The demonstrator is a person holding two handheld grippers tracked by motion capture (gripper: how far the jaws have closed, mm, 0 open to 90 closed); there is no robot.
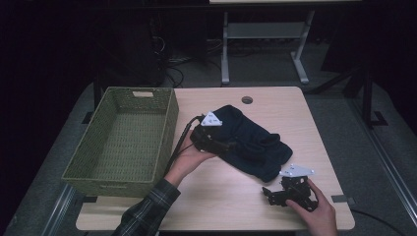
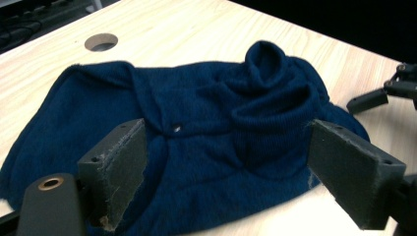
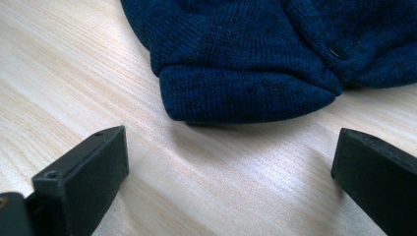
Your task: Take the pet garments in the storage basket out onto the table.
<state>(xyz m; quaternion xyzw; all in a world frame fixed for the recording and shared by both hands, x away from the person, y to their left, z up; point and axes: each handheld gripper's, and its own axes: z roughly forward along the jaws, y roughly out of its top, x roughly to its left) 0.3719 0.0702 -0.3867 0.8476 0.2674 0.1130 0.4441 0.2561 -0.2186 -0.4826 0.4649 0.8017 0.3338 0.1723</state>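
The left gripper (image 2: 226, 167) is wide open over the crumpled dark blue sweater (image 1: 251, 142) on the table (image 1: 295, 113), and the right gripper (image 3: 231, 172) is wide open beside it, holding nothing.

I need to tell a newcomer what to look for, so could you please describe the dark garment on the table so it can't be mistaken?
On the light wooden table, right of the green woven basket, lies a crumpled navy knitted sweater. It is the one soft, dark blue thing there, with ribbed cuffs.
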